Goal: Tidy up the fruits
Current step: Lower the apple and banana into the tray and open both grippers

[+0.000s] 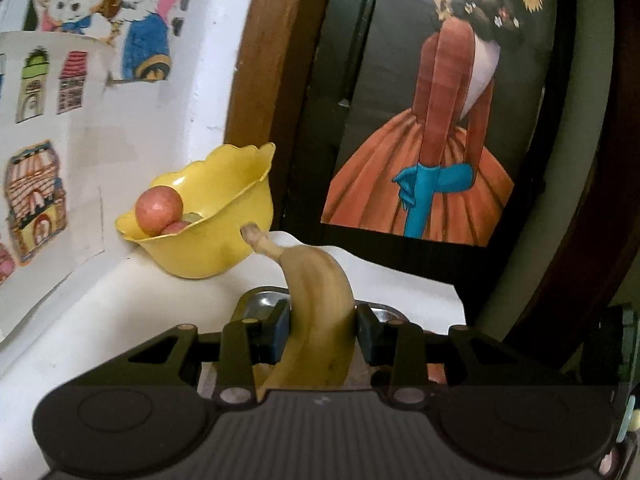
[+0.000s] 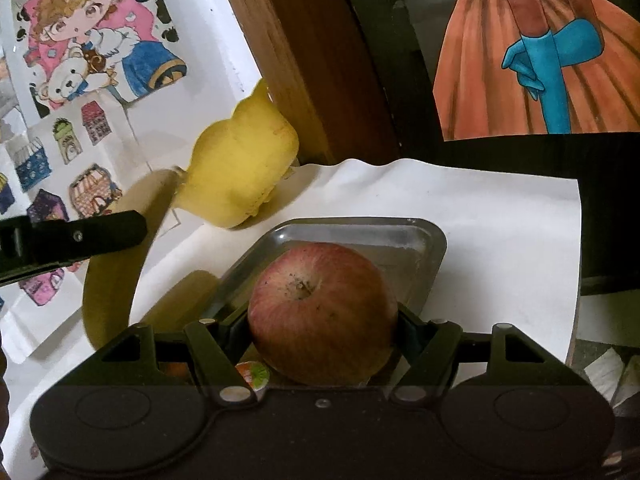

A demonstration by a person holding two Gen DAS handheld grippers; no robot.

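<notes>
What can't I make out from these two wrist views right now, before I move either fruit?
- Yellow bowl contents: left wrist view shows one round fruit and part of another; the rim hides the rest. Right wrist view shows only its outside.
- Banana lower end: hidden behind the left tool body.
- Metal tray floor: largely covered by the apple in the right tool.
- Small sticker-like item: too cut off to identify.
</notes>
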